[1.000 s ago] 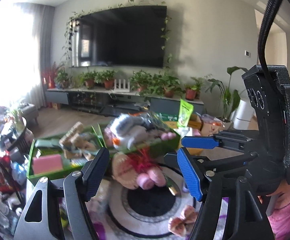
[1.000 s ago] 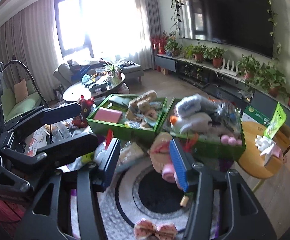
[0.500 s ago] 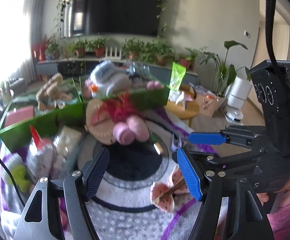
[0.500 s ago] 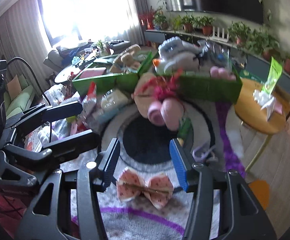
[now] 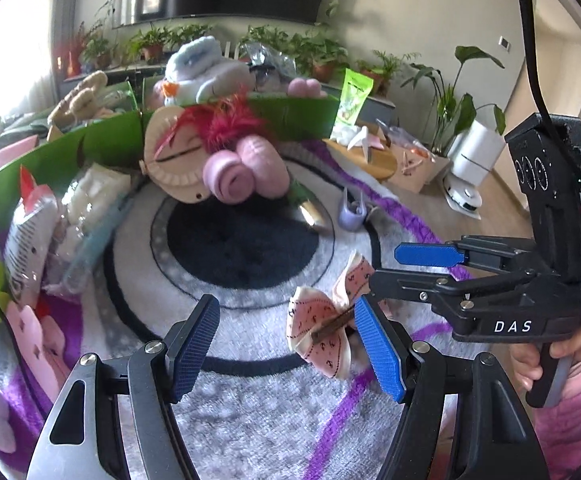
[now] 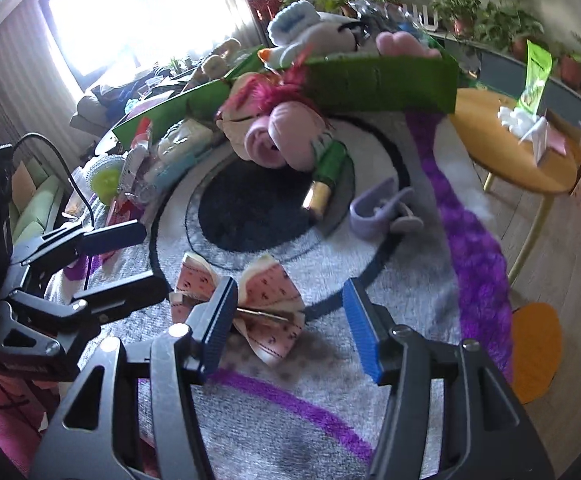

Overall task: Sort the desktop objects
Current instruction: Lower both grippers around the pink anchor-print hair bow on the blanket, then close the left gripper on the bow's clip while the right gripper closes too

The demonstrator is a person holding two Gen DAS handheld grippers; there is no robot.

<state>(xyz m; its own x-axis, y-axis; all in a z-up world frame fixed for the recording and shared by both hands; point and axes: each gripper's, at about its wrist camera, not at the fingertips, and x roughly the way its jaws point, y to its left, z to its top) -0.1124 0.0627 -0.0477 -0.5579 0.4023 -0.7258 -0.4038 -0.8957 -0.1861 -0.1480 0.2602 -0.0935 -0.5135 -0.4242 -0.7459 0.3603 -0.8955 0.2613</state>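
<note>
While both tools hang spread and empty over the bench, the right tool [image 6: 290,320] nears the pink bow [image 6: 266,312] by its left finger; next, centre and close on it.

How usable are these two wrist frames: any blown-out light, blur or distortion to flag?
Left wrist view: window glare washes out the left edge; the pink plush toy and green bins are smeared; the bow clip is fairly sharp. Right wrist view: the window is blown out; the purple hair claw clip is blurred. Both show fisheye bending and dark corners.
</note>
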